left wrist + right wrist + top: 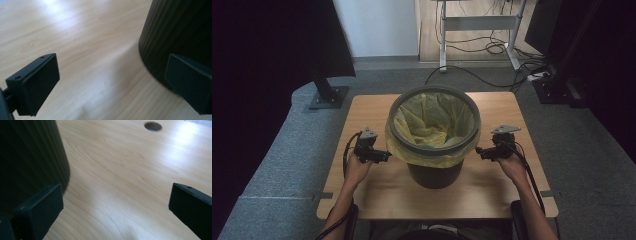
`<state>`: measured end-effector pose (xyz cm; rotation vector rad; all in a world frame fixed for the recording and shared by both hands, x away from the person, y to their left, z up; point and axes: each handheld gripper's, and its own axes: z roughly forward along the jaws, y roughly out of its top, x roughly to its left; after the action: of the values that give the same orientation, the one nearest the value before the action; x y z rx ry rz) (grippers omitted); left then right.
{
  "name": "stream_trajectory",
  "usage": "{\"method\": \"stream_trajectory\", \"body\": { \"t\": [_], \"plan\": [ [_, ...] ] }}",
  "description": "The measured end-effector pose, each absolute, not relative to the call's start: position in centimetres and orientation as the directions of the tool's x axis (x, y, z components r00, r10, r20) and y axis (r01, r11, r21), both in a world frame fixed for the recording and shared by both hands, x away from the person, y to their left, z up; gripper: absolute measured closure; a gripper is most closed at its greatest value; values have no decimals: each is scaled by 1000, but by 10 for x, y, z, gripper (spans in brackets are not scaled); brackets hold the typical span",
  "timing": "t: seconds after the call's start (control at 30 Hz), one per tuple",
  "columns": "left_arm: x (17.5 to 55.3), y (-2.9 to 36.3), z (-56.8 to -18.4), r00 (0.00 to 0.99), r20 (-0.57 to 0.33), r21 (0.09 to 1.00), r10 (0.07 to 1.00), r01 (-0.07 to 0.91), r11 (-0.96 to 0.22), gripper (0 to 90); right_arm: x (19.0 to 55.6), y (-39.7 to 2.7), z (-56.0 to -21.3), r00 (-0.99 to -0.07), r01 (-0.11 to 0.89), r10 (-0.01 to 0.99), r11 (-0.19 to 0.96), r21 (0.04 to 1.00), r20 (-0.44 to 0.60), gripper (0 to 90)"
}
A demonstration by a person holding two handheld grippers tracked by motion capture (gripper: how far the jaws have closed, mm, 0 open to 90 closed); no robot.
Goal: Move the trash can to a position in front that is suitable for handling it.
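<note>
The left gripper point(110, 82) holds its two black jaws spread wide over the pale wooden tabletop point(82, 45), nothing between them, with the dark ribbed wall of a bin point(180, 27) standing just beyond the right jaw, its curved base meeting the wood there.

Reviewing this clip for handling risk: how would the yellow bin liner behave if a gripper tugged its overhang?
The yellow bin liner looks thin and crinkled, so probably floppy and tearable. A grey ring clamps it on the bin, so it would likely resist sliding out.
</note>
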<state>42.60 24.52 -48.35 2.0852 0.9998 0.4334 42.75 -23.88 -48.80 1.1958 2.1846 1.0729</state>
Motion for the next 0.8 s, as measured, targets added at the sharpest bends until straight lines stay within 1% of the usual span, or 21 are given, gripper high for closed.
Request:
{"method": "stream_trajectory", "body": {
  "t": [0.13, 0.27, 0.4, 0.47, 0.53, 0.67, 0.8],
  "plan": [
    [422, 251, -492, 621, -25, 743, 783, 536, -401, 0, 422, -251, -496, -513, 539, 858, 311, 783, 12, 0],
    [419, 258, -504, 607, -35, 717, 794, 568, -403, 0, 415, -267, -511, -484, 576, 874, 293, 763, 30, 0],
    [416, 264, -516, 592, -35, 697, 805, 591, -405, 0, 410, -275, -521, -477, 593, 878, 290, 751, 38, 0],
    [416, 265, -518, 589, -39, 696, 807, 596, -401, 0, 408, -277, -524, -474, 598, 880, 289, 748, 38, 0],
    [415, 267, -524, 584, -41, 684, 811, 607, -403, 0, 405, -280, -534, -467, 619, 884, 296, 727, 38, 0],
    [414, 269, -532, 580, -25, 666, 814, 617, -419, 0, 403, -282, -544, -464, 636, 885, 310, 707, 29, 0],
    [414, 268, -537, 589, -24, 648, 808, 625, -436, 0, 401, -282, -549, -461, 641, 887, 307, 703, 34, 0]
  ]
}}
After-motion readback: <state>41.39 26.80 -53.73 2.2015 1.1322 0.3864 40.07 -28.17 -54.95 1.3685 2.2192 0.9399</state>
